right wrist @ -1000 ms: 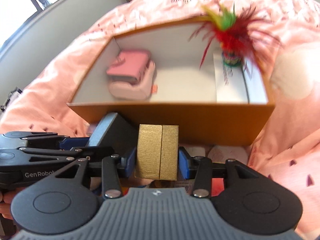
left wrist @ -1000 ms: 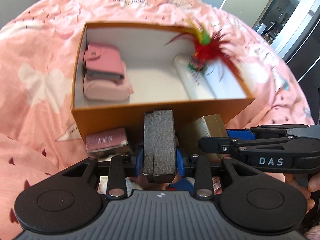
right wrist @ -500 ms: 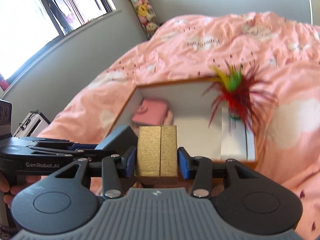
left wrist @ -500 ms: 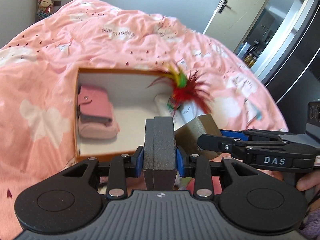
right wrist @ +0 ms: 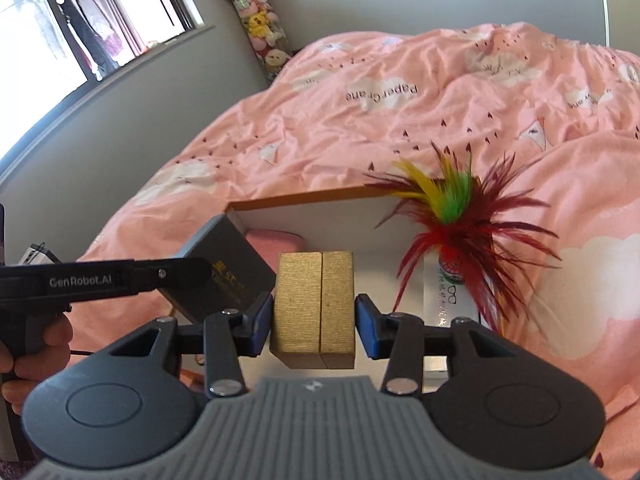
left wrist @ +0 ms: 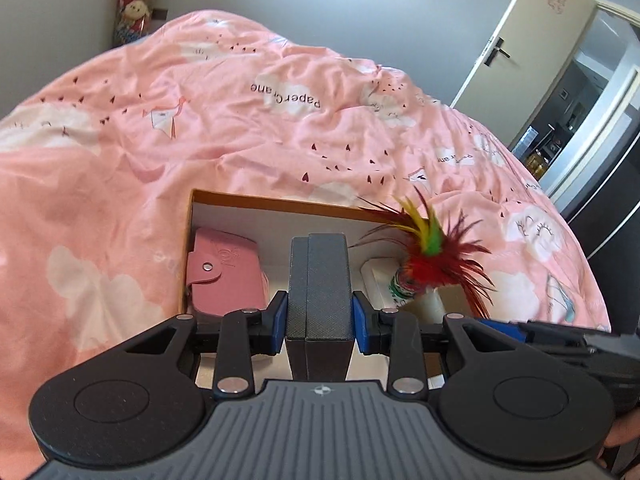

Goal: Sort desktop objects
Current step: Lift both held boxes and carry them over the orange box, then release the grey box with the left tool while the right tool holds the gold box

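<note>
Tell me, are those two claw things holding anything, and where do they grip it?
Yes. The left gripper clamps a dark grey box by its two side faces; the right gripper clamps a gold box the same way.

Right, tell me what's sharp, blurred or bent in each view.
Left wrist view: dark grey box in the left gripper sharp, feather shuttlecock soft, door bowed by fisheye. Right wrist view: gold box crisp, window overexposed, feathers blurred.
</note>
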The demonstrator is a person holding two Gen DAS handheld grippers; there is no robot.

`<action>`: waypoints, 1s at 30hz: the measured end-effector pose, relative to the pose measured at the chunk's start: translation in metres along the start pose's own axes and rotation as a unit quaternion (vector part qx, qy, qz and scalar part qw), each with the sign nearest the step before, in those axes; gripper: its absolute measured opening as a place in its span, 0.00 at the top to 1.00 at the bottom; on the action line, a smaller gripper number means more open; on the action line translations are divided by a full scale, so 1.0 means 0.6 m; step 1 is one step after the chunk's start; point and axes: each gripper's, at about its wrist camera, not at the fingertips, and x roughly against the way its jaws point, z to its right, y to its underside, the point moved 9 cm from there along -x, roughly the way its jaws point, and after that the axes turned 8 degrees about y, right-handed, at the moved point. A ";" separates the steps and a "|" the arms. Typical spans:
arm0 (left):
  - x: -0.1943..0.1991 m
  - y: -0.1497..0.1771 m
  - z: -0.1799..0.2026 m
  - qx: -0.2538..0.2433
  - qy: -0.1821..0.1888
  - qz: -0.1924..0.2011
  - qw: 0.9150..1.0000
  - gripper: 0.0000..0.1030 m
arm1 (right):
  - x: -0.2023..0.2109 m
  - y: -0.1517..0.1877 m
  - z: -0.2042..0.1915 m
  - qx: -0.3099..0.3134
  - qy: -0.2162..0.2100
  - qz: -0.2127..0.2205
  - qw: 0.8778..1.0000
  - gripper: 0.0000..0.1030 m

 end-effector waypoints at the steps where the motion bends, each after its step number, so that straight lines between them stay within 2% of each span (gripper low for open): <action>1: -0.013 0.000 -0.008 0.007 -0.001 -0.002 1.000 0.64 | -0.011 0.000 0.003 -0.001 0.002 -0.005 1.000 0.55; 8: -0.107 0.007 -0.030 0.041 -0.005 -0.032 0.999 0.64 | -0.073 0.004 0.018 -0.003 0.022 -0.038 0.999 0.55; 18: -0.188 0.008 -0.043 0.056 -0.012 -0.052 0.997 0.64 | -0.122 0.005 0.035 0.010 0.049 -0.068 0.996 0.55; 25: -0.210 0.007 -0.051 0.068 -0.005 -0.058 0.996 0.63 | -0.138 0.009 0.040 0.019 0.059 -0.081 0.995 0.55; 28: -0.212 0.011 -0.056 0.065 -0.020 -0.074 0.995 0.62 | -0.139 0.012 0.042 0.020 0.059 -0.085 0.994 0.55; 30: -0.210 0.014 -0.058 0.052 -0.039 -0.078 0.995 0.54 | -0.140 0.013 0.042 0.021 0.059 -0.087 0.994 0.55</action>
